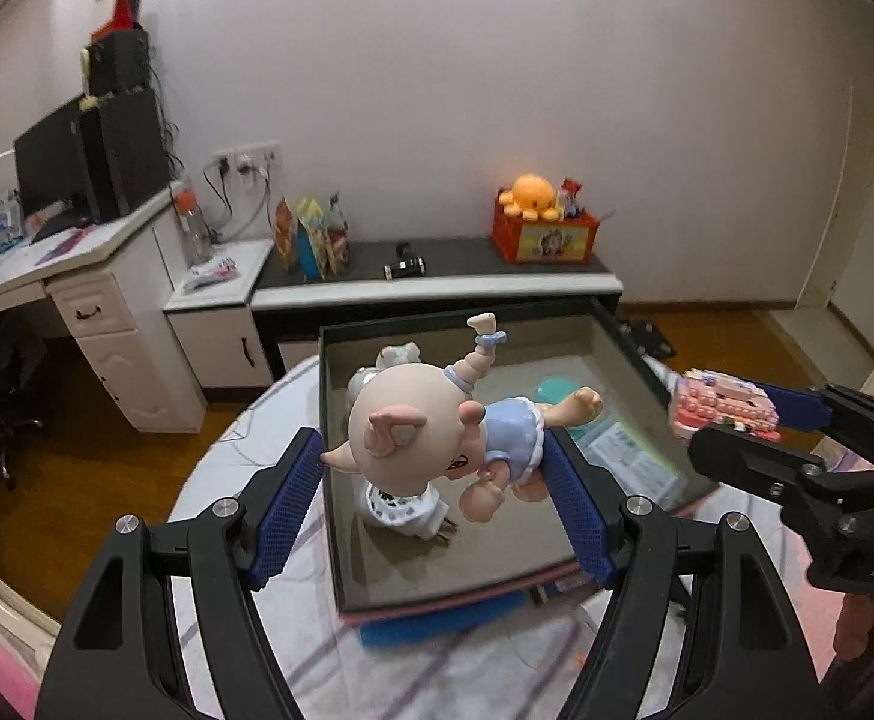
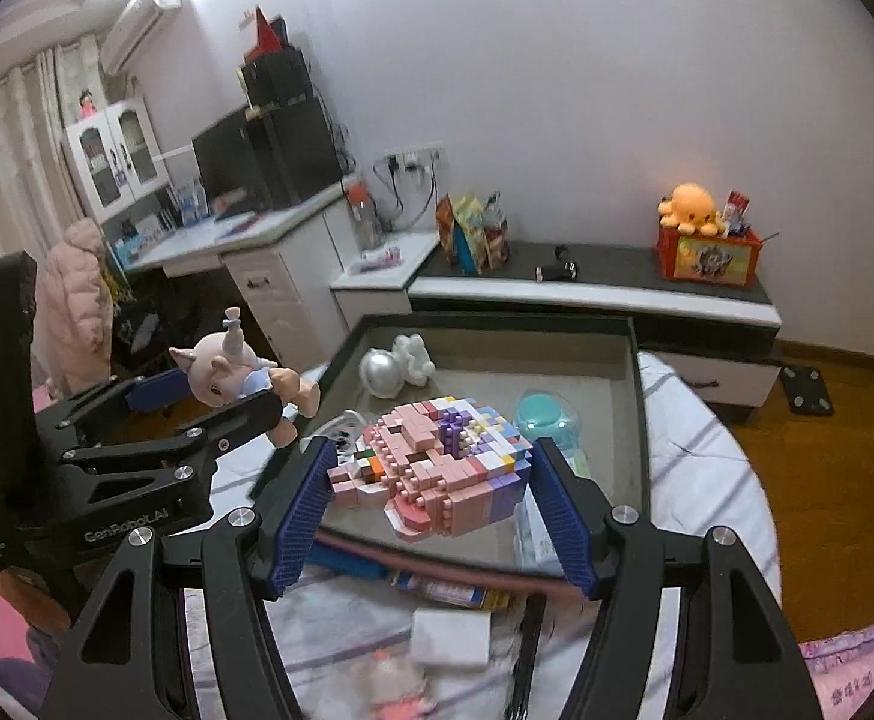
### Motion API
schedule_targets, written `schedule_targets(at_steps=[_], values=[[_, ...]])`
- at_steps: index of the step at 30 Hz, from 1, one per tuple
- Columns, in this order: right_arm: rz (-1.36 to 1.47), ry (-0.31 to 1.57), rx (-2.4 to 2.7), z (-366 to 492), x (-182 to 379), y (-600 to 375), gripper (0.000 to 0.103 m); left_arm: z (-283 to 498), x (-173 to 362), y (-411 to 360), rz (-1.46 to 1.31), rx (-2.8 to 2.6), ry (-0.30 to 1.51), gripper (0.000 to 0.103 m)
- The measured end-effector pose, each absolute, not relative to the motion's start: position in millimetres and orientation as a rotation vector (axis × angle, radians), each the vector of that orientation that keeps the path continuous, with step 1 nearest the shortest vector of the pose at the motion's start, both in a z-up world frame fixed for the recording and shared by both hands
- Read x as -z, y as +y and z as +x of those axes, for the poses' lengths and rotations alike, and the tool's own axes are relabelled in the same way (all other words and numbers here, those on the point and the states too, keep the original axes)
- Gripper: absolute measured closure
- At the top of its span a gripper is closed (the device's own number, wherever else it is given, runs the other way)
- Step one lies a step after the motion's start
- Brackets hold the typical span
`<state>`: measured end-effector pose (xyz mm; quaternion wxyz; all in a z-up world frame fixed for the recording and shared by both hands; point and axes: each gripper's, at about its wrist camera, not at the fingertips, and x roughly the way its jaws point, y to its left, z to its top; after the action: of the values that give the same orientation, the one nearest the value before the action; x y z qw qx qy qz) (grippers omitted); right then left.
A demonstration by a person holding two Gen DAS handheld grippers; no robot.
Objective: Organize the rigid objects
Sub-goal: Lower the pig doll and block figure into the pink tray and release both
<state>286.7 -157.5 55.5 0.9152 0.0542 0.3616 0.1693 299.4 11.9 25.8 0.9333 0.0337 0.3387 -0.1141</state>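
Observation:
A big-headed pig doll (image 1: 419, 420) in a blue dress lies sideways between the blue pads of my left gripper (image 1: 434, 462), which is shut on it. It hangs over the near left part of a dark-rimmed box (image 1: 328, 480). My right gripper (image 2: 434, 462) is shut on a pink and purple brick-built model (image 2: 443, 456), held above the box (image 2: 497, 319). In the right wrist view the left gripper (image 2: 227, 399) carries the doll (image 2: 239, 369) just left of the box. In the left wrist view the right gripper (image 1: 719, 414) holds the model (image 1: 725, 405) at the box's right rim.
Inside the box lie a silver and white astronaut figure (image 2: 395, 366), a teal round case (image 2: 542, 420) and a white perforated piece (image 1: 401, 507). The box rests on books on a cloth-covered round table (image 1: 293, 600). Behind it, a low cabinet (image 1: 437, 288) bears an orange octopus toy (image 1: 530, 195).

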Motion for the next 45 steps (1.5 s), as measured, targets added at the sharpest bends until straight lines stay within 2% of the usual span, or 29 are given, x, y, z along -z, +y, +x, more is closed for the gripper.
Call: schedule_targets(at_steps=[14, 16, 18, 20, 45], values=[[0.063, 0.872, -0.344, 351, -2, -153, 0.036, 346, 18, -4, 0.129, 0.246, 0.803, 0.028], [0.067, 0.864, -0.336, 353, -2, -154, 0.035, 349, 20, -5, 0.147, 0.238, 0.818, 0.026], [0.075, 0.868, -0.309, 355, 0, -158, 0.034, 353, 23, 0, 0.119, 0.229, 0.835, 0.020], [0.077, 0.869, -0.280, 356, 1, -163, 0.023, 356, 24, 5, 0.112, 0.210, 0.838, 0.019], [0.068, 0.855, -0.265, 346, -12, -166, 0.023, 346, 20, 19, 0.095, 0.158, 0.825, 0.019]])
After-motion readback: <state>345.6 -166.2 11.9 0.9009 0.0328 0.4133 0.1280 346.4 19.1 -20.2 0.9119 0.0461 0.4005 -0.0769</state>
